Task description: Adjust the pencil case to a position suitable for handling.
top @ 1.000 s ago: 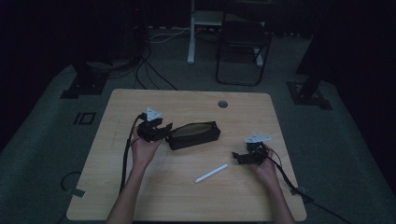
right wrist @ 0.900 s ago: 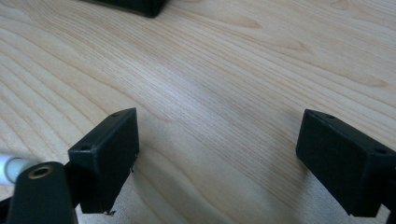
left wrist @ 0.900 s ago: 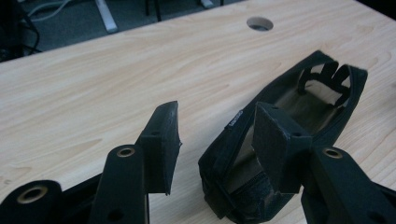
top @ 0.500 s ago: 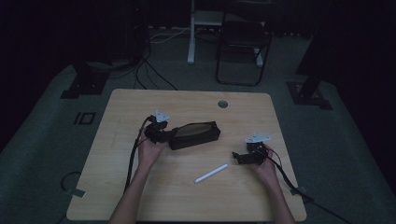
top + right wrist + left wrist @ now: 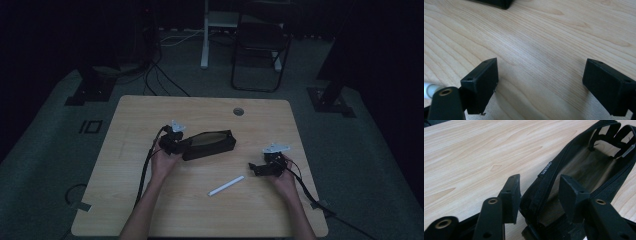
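**Surfaces and materials at the table**

We noted a table [image 5: 150,210] of pale wood-grain finish, smooth and matt, its streaks plain in both gripper views. The pouch [image 5: 584,167] was black woven cloth, matt, with a ribbed zip tape [image 5: 544,195] and a duller tan lining. The left gripper [image 5: 539,195] and right gripper [image 5: 540,82] had matt black plastic-looking jaws with brass-coloured rivets. The white pen [image 5: 226,185] looked smooth.

Black pouch [image 5: 209,144], tan lining; white pen [image 5: 226,185]; light woodgrain table [image 5: 260,215].
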`<state>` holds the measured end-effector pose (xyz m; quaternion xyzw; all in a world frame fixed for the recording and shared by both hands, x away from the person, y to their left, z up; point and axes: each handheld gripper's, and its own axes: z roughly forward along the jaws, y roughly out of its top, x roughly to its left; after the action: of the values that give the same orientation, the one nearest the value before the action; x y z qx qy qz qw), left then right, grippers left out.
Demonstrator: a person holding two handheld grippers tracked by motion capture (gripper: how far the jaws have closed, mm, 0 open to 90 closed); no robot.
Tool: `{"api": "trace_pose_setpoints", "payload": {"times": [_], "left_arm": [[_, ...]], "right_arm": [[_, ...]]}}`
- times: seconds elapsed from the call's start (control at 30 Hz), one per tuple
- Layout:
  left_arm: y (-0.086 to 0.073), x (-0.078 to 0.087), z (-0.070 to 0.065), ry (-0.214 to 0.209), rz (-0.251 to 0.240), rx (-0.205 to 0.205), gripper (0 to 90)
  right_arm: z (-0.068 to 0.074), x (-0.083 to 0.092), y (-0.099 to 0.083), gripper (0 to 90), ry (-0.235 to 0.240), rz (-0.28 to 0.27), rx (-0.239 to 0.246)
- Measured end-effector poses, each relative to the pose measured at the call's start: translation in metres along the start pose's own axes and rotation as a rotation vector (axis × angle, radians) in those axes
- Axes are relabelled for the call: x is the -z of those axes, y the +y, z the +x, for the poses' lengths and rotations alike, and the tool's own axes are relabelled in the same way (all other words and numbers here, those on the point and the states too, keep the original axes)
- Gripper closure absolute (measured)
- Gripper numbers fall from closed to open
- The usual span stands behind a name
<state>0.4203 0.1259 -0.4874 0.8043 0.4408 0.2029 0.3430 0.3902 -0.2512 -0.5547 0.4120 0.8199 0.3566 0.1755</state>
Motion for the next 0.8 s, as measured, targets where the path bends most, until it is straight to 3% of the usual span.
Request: {"api": "trace_pose_setpoints", "payload": {"times": [0.3, 0.8], "left_arm": [[-0.002, -0.003, -0.003, -0.023, 0.019, -0.035, 62.2], [-0.007, 0.001, -0.014, -0.059, 0.003, -0.081, 69.9]], "right_arm": [[0.000, 0.000, 0.000, 13.2, 0.000, 0.000, 0.000], [0.000, 0.000, 0.000, 13.2, 0.000, 0.000, 0.000]]}}
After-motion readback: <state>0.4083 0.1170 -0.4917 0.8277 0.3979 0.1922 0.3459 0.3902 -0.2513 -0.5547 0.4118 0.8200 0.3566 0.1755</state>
